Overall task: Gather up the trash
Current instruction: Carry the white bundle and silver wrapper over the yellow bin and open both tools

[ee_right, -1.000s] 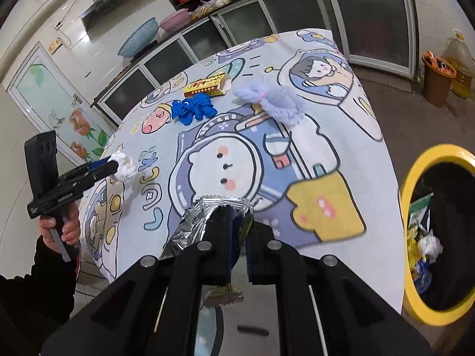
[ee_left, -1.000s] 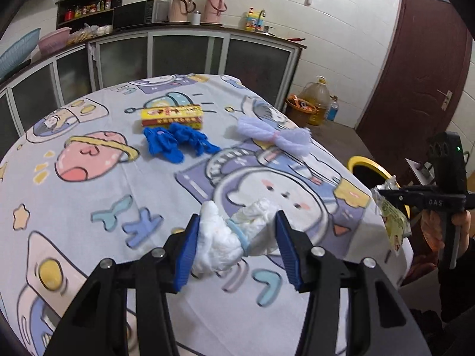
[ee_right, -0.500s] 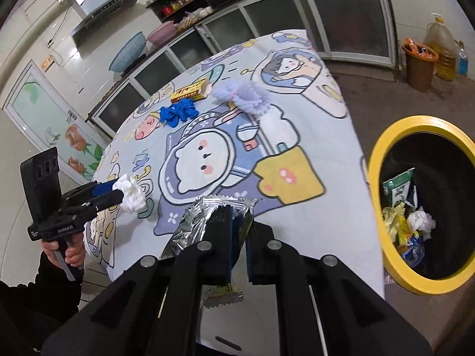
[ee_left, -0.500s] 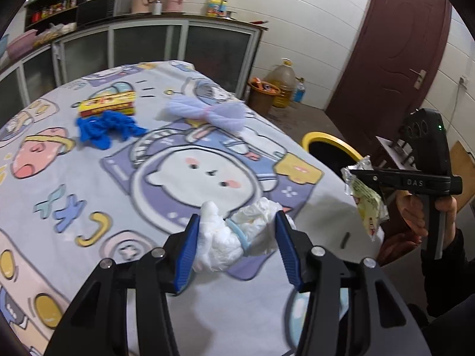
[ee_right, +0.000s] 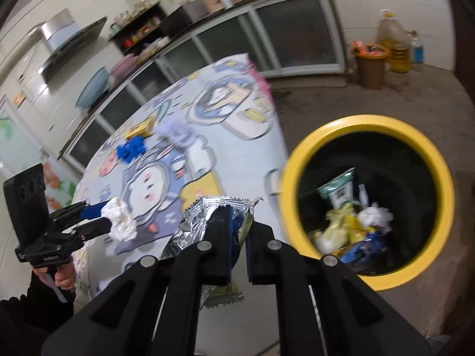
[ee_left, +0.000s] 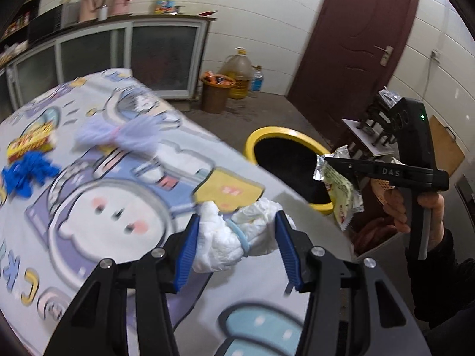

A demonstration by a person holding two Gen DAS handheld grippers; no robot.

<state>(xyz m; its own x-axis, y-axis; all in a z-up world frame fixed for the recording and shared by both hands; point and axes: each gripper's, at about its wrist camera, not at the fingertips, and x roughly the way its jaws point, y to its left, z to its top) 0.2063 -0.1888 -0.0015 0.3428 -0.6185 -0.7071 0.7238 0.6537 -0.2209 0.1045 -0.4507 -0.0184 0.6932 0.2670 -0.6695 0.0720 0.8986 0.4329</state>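
Observation:
My left gripper (ee_left: 237, 237) is shut on a crumpled white tissue wad (ee_left: 234, 237) and holds it above the table's near edge; it shows in the right wrist view (ee_right: 120, 221) too. My right gripper (ee_right: 239, 231) is shut on a silver and yellow snack wrapper (ee_right: 204, 216), also seen in the left wrist view (ee_left: 338, 184), hanging beside the yellow-rimmed trash bin (ee_left: 297, 136). The bin (ee_right: 368, 123) stands on the floor right of the table and holds several wrappers and a tissue.
On the cartoon tablecloth (ee_left: 118, 207) lie a blue glove (ee_left: 26, 172), a yellow box (ee_left: 29, 145) and a lilac cloth (ee_left: 118, 133). A brown bucket (ee_left: 216, 92) and an oil jug (ee_left: 239, 71) stand by the cabinets. A dark red door (ee_left: 356, 44) is behind the bin.
Both grippers have swung right toward the bin with their loads. The bin now fills more of the right wrist view and sits closer in the left wrist view.

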